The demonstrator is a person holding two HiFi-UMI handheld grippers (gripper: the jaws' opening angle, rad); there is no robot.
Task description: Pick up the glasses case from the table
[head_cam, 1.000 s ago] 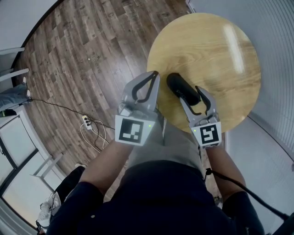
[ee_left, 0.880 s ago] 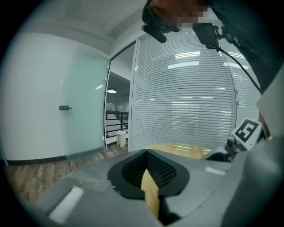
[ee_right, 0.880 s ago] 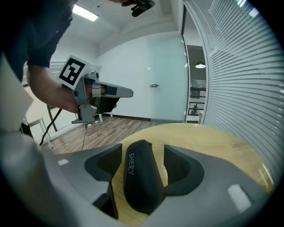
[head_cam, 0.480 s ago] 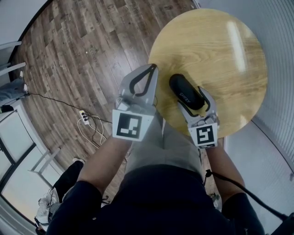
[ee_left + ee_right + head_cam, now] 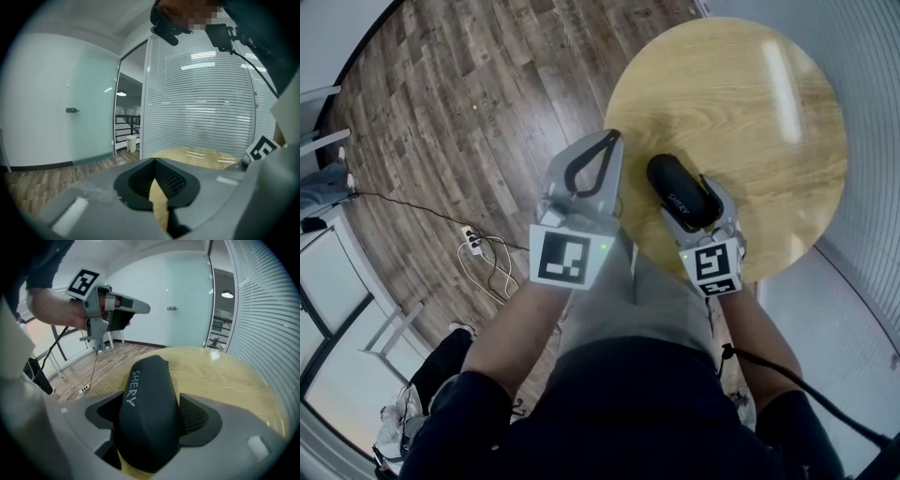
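Note:
A black glasses case (image 5: pixel 680 192) with white lettering lies on the round wooden table (image 5: pixel 750 103), near its front-left edge. My right gripper (image 5: pixel 690 200) points down over it, and its jaws have just been opening. They now stand wide on either side of the case (image 5: pixel 149 404), whose near end fills the gap between the pads. I see no firm squeeze on it. My left gripper (image 5: pixel 607 139) hangs beside the table's left edge, off the tabletop, with its jaws shut and nothing in them. The right gripper view shows it (image 5: pixel 136 307) held up at the left.
The table's rim (image 5: pixel 623 220) runs just under both grippers. A power strip with cables (image 5: pixel 476 247) lies on the wooden floor to the left. A slatted glass wall (image 5: pixel 872 141) stands close on the table's right. A small white bin (image 5: pixel 131 143) sits far off.
The right gripper has dropped lower and its jaws have widened, so they now straddle the case's near end. The left gripper has sunk slightly and stays shut.

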